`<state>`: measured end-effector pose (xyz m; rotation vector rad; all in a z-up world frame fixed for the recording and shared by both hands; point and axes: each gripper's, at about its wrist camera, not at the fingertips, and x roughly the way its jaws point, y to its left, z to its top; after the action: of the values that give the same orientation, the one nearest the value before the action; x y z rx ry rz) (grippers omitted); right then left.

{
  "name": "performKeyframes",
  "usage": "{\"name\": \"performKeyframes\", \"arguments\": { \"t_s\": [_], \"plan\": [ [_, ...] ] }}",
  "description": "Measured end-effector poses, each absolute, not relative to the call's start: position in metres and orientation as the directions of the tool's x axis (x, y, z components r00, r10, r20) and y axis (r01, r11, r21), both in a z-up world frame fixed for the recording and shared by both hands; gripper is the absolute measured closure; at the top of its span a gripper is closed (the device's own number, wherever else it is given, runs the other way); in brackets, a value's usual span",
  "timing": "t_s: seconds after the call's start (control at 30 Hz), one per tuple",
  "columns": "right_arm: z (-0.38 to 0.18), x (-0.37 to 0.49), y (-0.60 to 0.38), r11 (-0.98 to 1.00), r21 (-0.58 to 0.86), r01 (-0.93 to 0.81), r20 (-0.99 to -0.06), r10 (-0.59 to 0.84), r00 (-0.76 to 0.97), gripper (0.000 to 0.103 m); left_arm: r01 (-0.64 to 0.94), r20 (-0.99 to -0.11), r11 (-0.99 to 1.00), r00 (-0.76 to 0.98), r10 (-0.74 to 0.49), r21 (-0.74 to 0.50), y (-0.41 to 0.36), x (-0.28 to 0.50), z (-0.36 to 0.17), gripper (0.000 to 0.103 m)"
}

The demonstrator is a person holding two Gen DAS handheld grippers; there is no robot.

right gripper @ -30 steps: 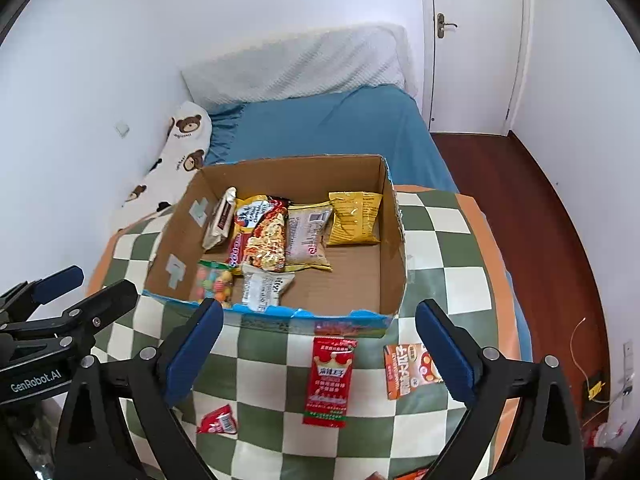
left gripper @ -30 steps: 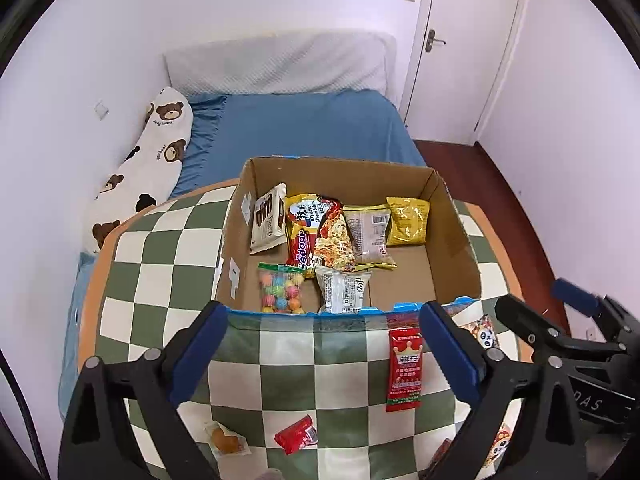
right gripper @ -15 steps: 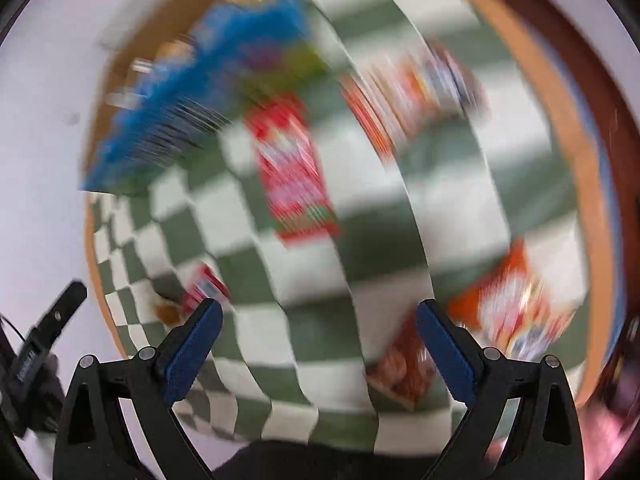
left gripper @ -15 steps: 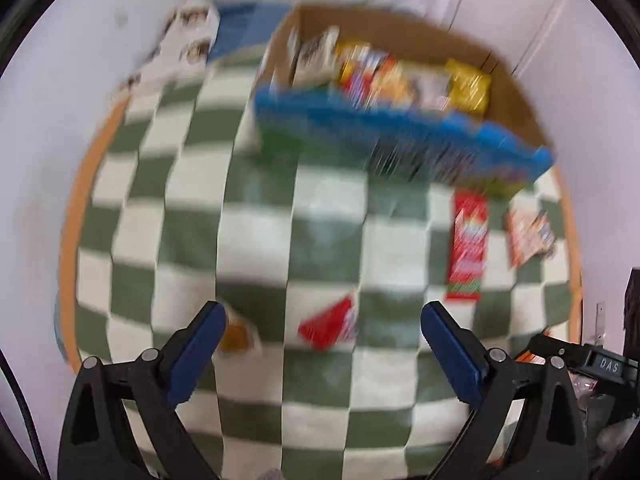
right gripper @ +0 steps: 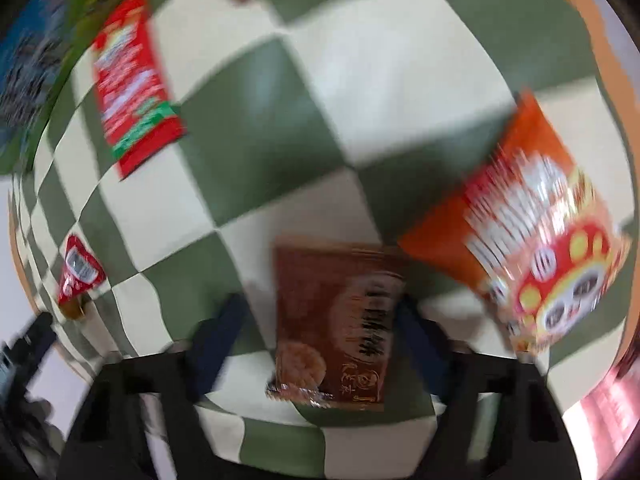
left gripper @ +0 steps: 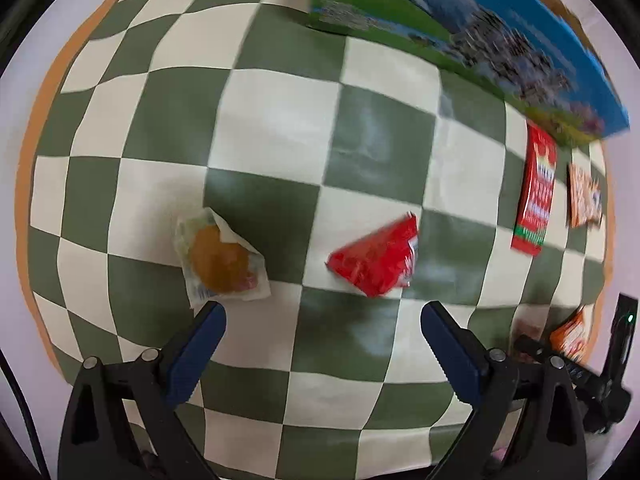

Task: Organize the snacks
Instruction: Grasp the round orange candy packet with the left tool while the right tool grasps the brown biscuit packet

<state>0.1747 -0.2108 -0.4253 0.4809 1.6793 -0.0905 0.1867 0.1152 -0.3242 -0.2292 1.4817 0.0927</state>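
My left gripper (left gripper: 320, 312) hangs open over the checked tablecloth (left gripper: 280, 120), pointing straight down. Just beyond its fingers lie a small red packet (left gripper: 376, 260) and a round orange cake in a clear wrapper (left gripper: 220, 260); neither is between the pads. In the blurred right wrist view, my right gripper (right gripper: 320, 304) is low over a brown packet (right gripper: 340, 320) that lies between its fingers. Its jaws are closing; the left finger still stands clear of the packet's edge. The cardboard snack box (left gripper: 480, 40), printed blue and green outside, stands at the far edge.
A long red packet (right gripper: 132, 80) lies near the box, with an orange packet (left gripper: 584, 196) beside it. A large orange bag with a panda print (right gripper: 532, 248) sits right of the brown packet. The cloth's orange border (left gripper: 36, 128) marks the table's edge.
Both grippers dropped from a view over the box and bed to just above the tablecloth and tipped downward. The right gripper's fingers have drawn inward around the brown packet.
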Motion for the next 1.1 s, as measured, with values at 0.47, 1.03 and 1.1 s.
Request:
{"name": "performKeyframes", "arguments": {
  "t_s": [0.47, 1.03, 1.1],
  "plan": [
    [-0.407, 0.241, -0.09, 0.974, 0.225, -0.036, -0.974, 0.224, -0.028, 0.049, -0.439, -0.987, 0.886, 0.011, -0.162, -0.15, 0.207, 0.19, -0.364, 0.003],
    [-0.438, 0.24, -0.1, 0.966, 0.253, 0.051, -0.96, 0.257, -0.108, 0.03, -0.339, -0.996, 0.936, 0.029, -0.087, -0.091, 0.169, 0.179, -0.391, 0.039],
    [-0.439, 0.242, -0.085, 0.97, 0.241, 0.039, -0.964, 0.244, -0.102, 0.031, -0.33, -0.997, 0.941, 0.023, -0.073, -0.076, 0.166, 0.179, -0.393, 0.039]
  ]
}}
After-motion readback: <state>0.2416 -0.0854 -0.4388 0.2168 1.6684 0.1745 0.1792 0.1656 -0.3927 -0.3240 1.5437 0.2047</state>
